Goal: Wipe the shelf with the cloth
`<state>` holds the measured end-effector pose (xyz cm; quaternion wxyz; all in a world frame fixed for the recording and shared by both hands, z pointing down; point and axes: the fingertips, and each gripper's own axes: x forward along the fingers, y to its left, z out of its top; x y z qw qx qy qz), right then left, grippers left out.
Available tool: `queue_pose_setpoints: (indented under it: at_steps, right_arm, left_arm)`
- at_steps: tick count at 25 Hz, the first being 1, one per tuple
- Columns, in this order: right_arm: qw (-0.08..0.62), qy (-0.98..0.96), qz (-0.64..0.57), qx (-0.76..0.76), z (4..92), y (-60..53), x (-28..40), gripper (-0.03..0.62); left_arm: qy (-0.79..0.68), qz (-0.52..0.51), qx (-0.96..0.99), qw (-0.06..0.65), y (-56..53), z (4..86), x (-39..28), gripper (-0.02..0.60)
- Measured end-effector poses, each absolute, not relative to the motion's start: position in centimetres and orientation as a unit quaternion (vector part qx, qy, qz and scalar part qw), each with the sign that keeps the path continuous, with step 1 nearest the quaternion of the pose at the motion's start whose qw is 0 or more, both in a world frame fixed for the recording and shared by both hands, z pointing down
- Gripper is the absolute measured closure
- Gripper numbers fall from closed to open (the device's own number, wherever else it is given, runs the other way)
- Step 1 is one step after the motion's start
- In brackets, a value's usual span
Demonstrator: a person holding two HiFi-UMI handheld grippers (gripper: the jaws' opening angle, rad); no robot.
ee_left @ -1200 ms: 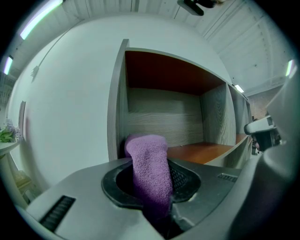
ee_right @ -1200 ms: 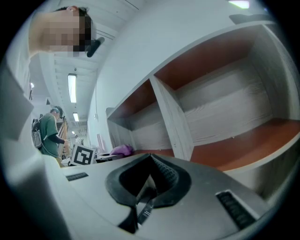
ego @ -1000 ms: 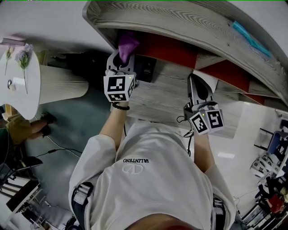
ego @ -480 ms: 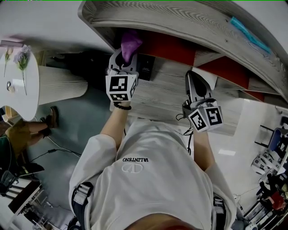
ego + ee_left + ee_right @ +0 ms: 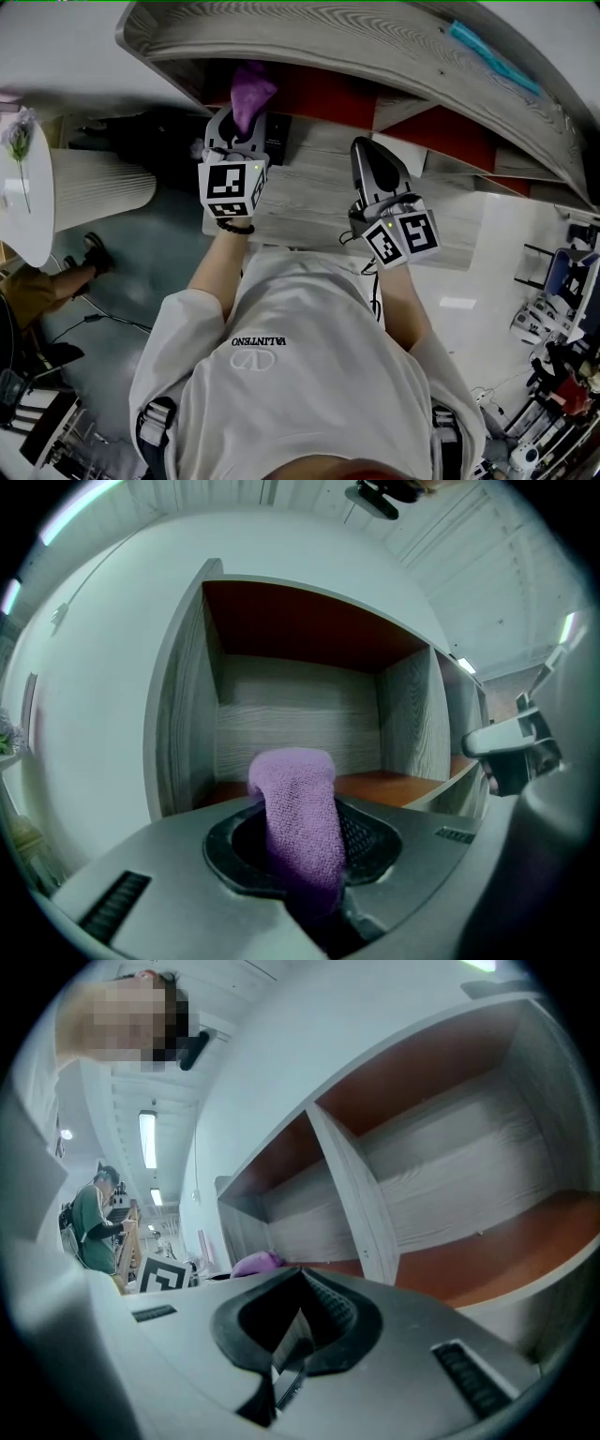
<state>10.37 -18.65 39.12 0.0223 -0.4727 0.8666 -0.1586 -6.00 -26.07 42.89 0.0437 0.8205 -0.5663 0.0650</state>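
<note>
Both grippers now sit slightly more toward 9 o'clock than before. Left gripper point(image 5: 242, 127) is clamped on the purple cloth point(image 5: 249, 89), at 12 o'clock before the shelf point(image 5: 356, 42) opening. Right gripper point(image 5: 368, 161) has its jaws together, holding nothing.

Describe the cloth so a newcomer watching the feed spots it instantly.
Find the big grey wood-grain shelf unit with red-brown compartments. At the mouth of its left-end compartment, the left gripper is shut on the cloth. It is the only purple, knitted-looking thing there; the right gripper beside it is shut and holds nothing.
</note>
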Motion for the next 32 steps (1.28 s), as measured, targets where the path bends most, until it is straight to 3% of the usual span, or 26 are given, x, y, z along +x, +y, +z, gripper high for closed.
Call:
queue_pose_setpoints:
  at_steps: [32]
  right_arm:
    - [0.037, 0.859, -0.168, -0.482, 39.5, -18.3, 14.3, 0.595]
  left_arm:
    - [-0.526, 0.074, 0.846, 0.043, -24.7, 42.6, 4.2, 0.491]
